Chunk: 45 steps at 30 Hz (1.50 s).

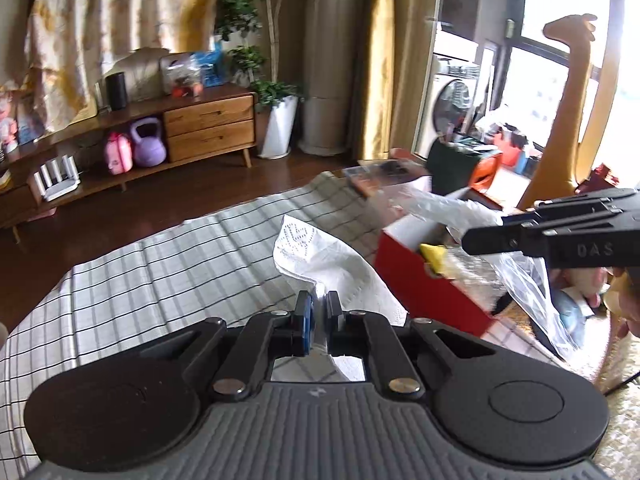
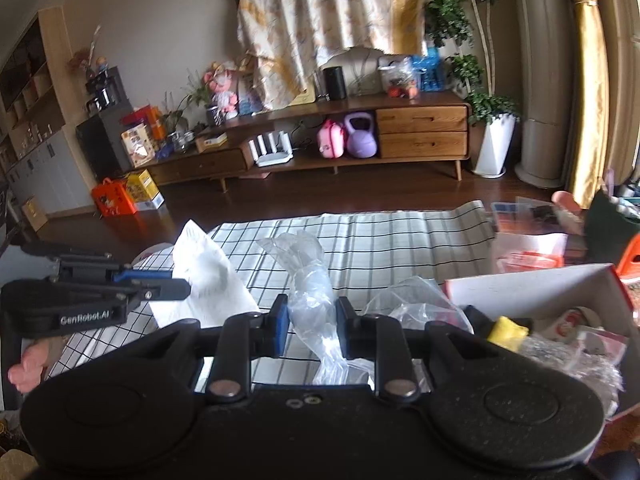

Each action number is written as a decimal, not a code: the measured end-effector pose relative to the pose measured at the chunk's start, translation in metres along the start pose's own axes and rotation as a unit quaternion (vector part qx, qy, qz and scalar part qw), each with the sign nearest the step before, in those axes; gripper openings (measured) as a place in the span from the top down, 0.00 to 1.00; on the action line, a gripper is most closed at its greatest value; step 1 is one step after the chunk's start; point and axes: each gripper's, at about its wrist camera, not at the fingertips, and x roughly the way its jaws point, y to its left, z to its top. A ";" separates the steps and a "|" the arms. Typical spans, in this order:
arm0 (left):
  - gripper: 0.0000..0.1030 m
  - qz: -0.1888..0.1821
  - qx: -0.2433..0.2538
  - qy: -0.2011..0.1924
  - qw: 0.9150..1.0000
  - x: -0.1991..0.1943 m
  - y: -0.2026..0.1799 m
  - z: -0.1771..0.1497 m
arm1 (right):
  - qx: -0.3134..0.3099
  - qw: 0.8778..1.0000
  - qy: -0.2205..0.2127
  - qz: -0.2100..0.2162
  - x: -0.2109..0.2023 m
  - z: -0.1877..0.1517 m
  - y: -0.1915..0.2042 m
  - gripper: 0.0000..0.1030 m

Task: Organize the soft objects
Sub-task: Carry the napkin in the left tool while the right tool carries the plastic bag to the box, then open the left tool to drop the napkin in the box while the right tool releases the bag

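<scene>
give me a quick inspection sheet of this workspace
surface: checked cloth over the table, creased
job's things: white tissue and clear plastic bag, both lifted off the cloth
clutter: red box with yellow item and wrappers inside
grippers: left gripper jaws shut on the tissue; right gripper jaws shut on the bag
cables: nothing seen
surroundings: wooden sideboard, purple kettlebell, potted plant, curtains

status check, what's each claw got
Left claw shut on white tissue. Right claw shut on clear plastic bag. Red box beside, nothing blocking.
</scene>
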 end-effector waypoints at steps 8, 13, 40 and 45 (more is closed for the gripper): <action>0.93 -0.039 0.030 0.002 0.999 0.010 -0.078 0.007 | 0.018 0.998 -0.032 -0.042 -0.055 -0.012 -0.053 0.77; 0.93 -0.063 0.041 0.012 0.997 0.031 -0.116 0.010 | 0.040 0.996 -0.044 -0.070 -0.073 -0.025 -0.093 0.77; 0.93 -0.065 -0.066 0.030 0.995 0.205 -0.154 0.044 | 0.041 0.985 -0.011 -0.168 0.023 -0.035 -0.240 0.77; 0.93 -0.053 -0.073 0.043 0.995 0.230 -0.148 0.040 | 0.029 0.985 0.015 -0.171 0.052 -0.040 -0.247 0.77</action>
